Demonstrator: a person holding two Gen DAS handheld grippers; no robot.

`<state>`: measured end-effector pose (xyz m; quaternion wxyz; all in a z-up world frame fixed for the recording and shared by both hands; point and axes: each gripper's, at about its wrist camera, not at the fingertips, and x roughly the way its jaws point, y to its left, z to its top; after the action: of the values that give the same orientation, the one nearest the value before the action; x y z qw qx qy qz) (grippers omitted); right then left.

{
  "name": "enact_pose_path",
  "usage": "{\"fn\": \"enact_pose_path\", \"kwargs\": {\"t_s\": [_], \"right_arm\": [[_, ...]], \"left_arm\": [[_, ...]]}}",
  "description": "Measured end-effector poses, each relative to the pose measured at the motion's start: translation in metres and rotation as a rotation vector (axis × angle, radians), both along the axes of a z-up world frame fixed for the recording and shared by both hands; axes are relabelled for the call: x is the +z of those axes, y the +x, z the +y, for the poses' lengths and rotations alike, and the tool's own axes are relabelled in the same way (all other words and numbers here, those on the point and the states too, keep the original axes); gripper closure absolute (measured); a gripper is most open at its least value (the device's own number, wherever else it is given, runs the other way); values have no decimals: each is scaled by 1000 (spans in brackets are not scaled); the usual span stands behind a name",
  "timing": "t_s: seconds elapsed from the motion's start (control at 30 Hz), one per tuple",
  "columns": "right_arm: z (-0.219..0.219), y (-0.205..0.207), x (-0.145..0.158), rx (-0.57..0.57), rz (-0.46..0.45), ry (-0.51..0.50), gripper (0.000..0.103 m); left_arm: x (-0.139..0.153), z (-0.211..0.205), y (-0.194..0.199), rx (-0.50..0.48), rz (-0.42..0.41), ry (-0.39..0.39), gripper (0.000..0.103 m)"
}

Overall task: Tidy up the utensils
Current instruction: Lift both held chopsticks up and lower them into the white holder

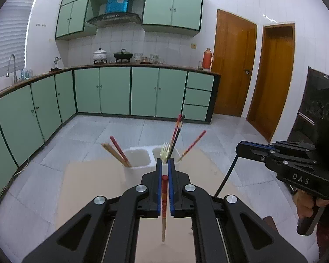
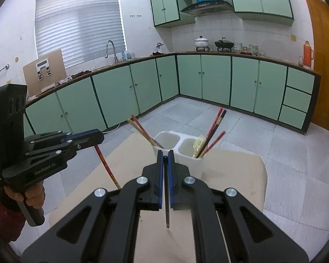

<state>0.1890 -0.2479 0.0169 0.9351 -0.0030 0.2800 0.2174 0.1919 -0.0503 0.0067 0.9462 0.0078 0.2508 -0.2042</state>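
My left claw (image 1: 164, 164) is clenched on a red chopstick (image 1: 164, 199) that hangs below its fingers, pale tip down. My right claw (image 2: 165, 155) grips a dark chopstick (image 2: 167, 197) the same way. Just ahead of both claws, a white two-compartment holder (image 1: 140, 160) stands on the tan counter (image 1: 87, 186). The left view shows a fork (image 1: 165, 152) among chopsticks in the right compartment. Only the right view shows a window blind (image 2: 79, 24) far left of the claw.
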Motion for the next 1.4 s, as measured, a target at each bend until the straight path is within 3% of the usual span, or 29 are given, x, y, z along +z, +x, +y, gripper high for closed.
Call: {"fn": "enact_pose_path", "kwargs": {"t_s": [0.37,0.63,0.83,0.97,1.4], "right_arm": [[4,27,39,21,-68,-4,100],[0,68,86,8,-147,2,100],[-1,107,102,-8,-179,5,100],[1,130,90,-16,-164,-4,100],[2,166,6,-34,-15,0,98]], "left_arm": [[38,2,22,2,-72,-22,98],[80,-3,63,12,-136,-47,98],[96,-13,102,35,-173,-49,98],[91,-17,125,52,-177,-35,98],[7,-15,171,71,0,4,98]]}}
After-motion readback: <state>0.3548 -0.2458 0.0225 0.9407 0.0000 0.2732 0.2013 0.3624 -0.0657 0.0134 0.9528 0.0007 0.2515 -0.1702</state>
